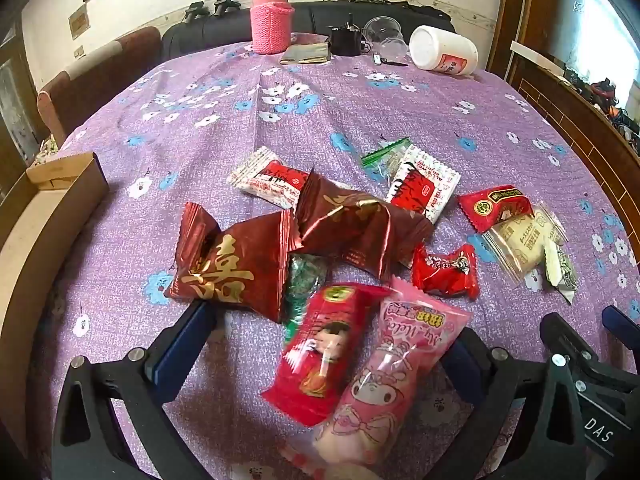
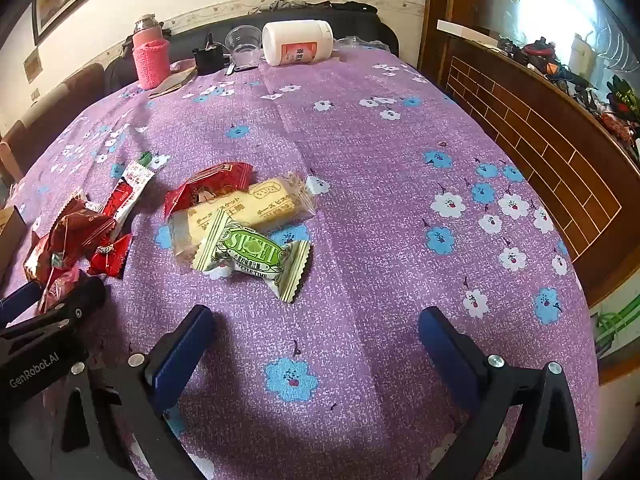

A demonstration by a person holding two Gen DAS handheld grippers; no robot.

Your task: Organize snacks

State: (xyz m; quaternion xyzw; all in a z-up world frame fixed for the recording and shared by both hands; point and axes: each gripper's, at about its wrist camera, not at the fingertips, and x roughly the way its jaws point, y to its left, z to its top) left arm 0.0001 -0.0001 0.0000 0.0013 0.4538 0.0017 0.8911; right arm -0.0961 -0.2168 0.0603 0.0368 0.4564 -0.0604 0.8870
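Wrapped snacks lie scattered on a purple flowered tablecloth. My left gripper stands open just over the near part of the pile. A red doll-print packet and a pink cartoon packet lie flat between its fingers, and the pads do not press on them. Two dark red foil packets sit just beyond. My right gripper is open over bare cloth, with nothing between its fingers. A green-and-white candy, a clear biscuit packet and a small red packet lie ahead of it, slightly left.
An open cardboard box stands at the table's left edge. At the far end are a pink knitted-sleeve flask, a toppled white jar, a clear cup and a small black object. A wooden partition borders the right side.
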